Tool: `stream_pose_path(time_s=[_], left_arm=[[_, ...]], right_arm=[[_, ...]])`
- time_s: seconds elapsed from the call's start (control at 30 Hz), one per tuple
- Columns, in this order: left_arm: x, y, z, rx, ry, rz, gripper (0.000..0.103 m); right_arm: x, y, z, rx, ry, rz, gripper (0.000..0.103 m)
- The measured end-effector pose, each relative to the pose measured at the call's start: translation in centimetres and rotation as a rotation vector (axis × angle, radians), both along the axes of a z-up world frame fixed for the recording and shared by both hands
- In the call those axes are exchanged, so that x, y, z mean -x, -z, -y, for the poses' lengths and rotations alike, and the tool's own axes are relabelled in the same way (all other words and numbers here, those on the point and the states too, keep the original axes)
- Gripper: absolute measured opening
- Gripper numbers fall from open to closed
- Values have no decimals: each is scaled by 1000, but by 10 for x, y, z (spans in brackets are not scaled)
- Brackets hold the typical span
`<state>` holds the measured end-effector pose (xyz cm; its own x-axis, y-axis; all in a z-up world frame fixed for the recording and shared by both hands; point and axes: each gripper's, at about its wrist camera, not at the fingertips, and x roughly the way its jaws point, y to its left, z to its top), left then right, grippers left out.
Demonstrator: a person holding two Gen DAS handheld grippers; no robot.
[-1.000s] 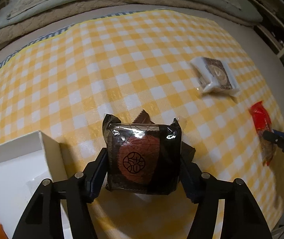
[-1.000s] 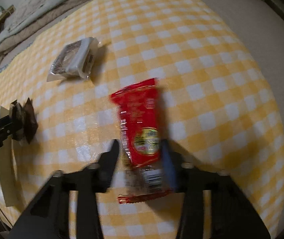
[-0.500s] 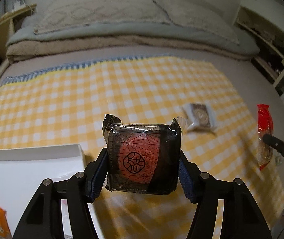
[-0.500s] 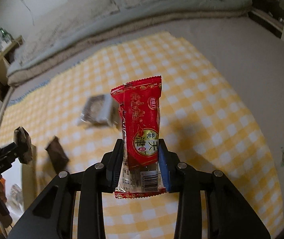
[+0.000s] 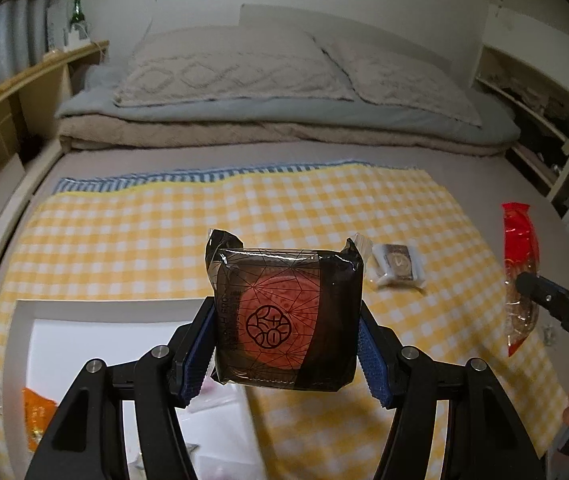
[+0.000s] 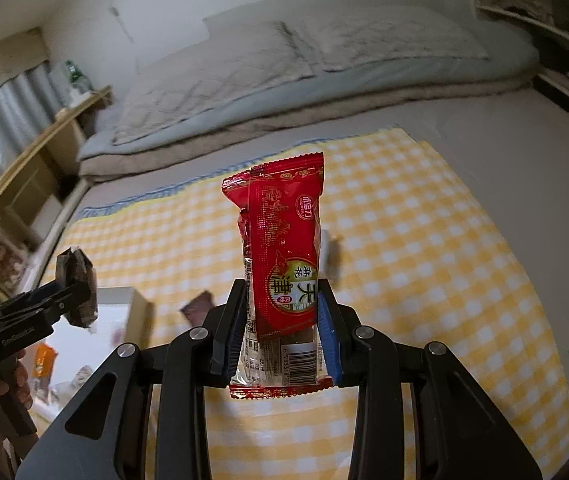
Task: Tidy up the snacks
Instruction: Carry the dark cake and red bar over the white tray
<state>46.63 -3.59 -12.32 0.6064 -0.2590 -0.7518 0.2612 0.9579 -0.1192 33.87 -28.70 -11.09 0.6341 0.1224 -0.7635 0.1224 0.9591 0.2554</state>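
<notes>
Right gripper (image 6: 280, 320) is clamped on a tall red snack packet (image 6: 284, 248) held upright above the yellow checked cloth (image 6: 424, 240); the left gripper (image 6: 72, 292) pinches a dark packet (image 6: 78, 280) near the white box (image 6: 124, 300).

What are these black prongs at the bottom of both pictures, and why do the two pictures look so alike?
No robot here: a person holds hand-held tongs in each hand, with a camera on each looking along the prongs. One picture is from the left tongs, clamped on a dark square snack packet. The other is from the right tongs, clamped on a red snack packet. Below lie a yellow checked cloth on a bed, a white box and another small packet.
</notes>
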Motion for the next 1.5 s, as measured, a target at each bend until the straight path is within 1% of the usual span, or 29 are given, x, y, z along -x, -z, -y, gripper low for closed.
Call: stream_pose_path(time_s=[0.2,0.33,0.53,0.73,0.93,1.1,1.2,1.27,1.37,1.5], left_arm=[[40,-30,-35,29,-32,45,62],[63,-43,-60,20,-60,70,62],[97,-49,-98,5,-99,72,62],[106,-52,-130,-2,-145,59,62],[99,-46,-163,1,-186,35,62],[84,-33,-183,-8,-206,-14,62],[73,-20,-189,-14,-203,-66,62],[63,-8,-193,-18,-199,-108,62],[50,10,-199,-25,-195,-167,62],[36,31,-205,-53,-187,-232,62]], right_arm=[[2,-10,-30,2,-50,25,34],[0,-14,-53,-17,-87,34,34],[-7,-18,-100,-43,-170,45,34],[-13,-16,-145,-62,-250,42,34],[-22,-7,-195,-100,-318,20,34],[-31,8,-227,-114,-361,-12,34],[-38,20,-243,-130,-379,-44,34],[-44,30,-251,-159,-383,-74,34],[-53,43,-260,-192,-378,-115,34],[-63,59,-269,-234,-360,-163,34]])
